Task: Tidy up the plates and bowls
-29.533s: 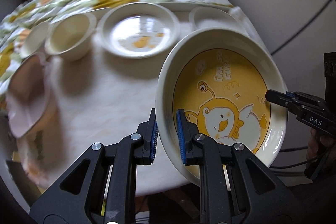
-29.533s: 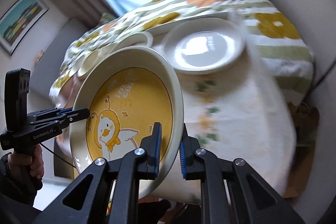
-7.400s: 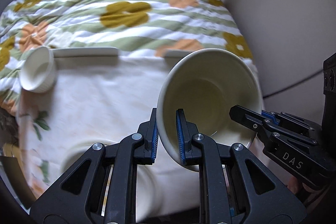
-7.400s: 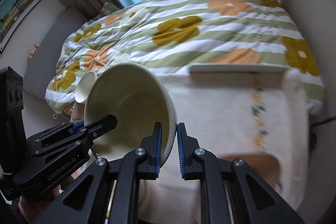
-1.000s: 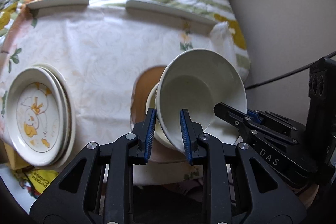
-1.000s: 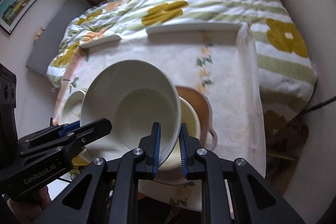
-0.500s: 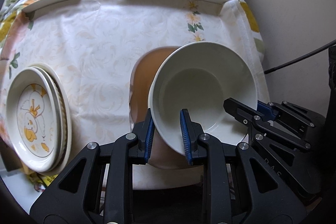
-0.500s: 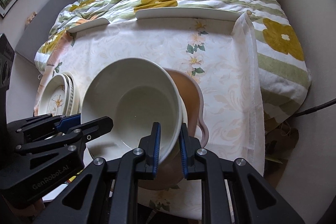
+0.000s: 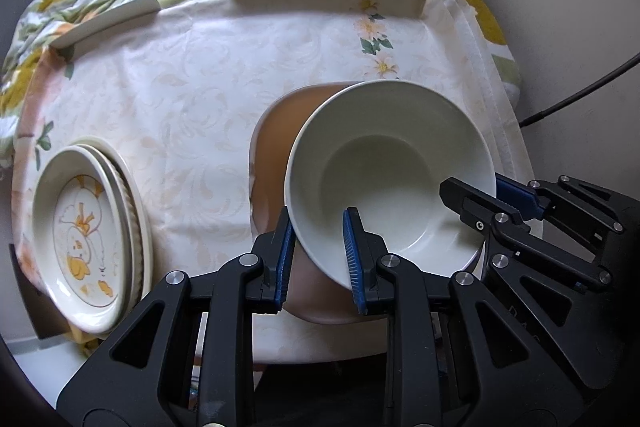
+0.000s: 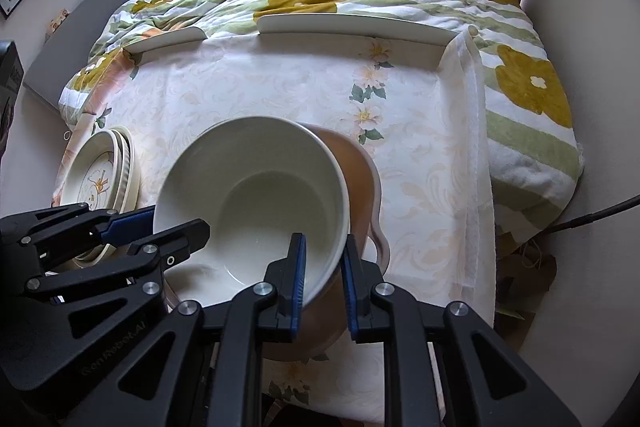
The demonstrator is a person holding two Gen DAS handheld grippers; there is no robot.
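**Two grippers seating a bowl in the stack**

Two grippers straddle opposite rim walls of one cream bowl (image 9: 390, 183). The left gripper (image 9: 316, 251) has its fingers parted around the rim at the bowl's 7 o'clock, with clear gaps between pads and wall, so it appears to have let go. The right gripper (image 10: 322, 271) brackets the rim at 5 o'clock in its own view; its fingers also stand apart from the wall, not pinching. The bowl sits nested in a wide brown bowl (image 9: 276, 147) near the table's front edge, which probably explains the loosened hold: its weight looks borne from below. At 9 o'clock lies a stack of plates (image 9: 86, 231), the top one printed with a yellow duck, grouping like with like. The floral tablecloth (image 9: 192, 99) lies under everything. Judged remaining: backing both grippers off without tipping the bowl.
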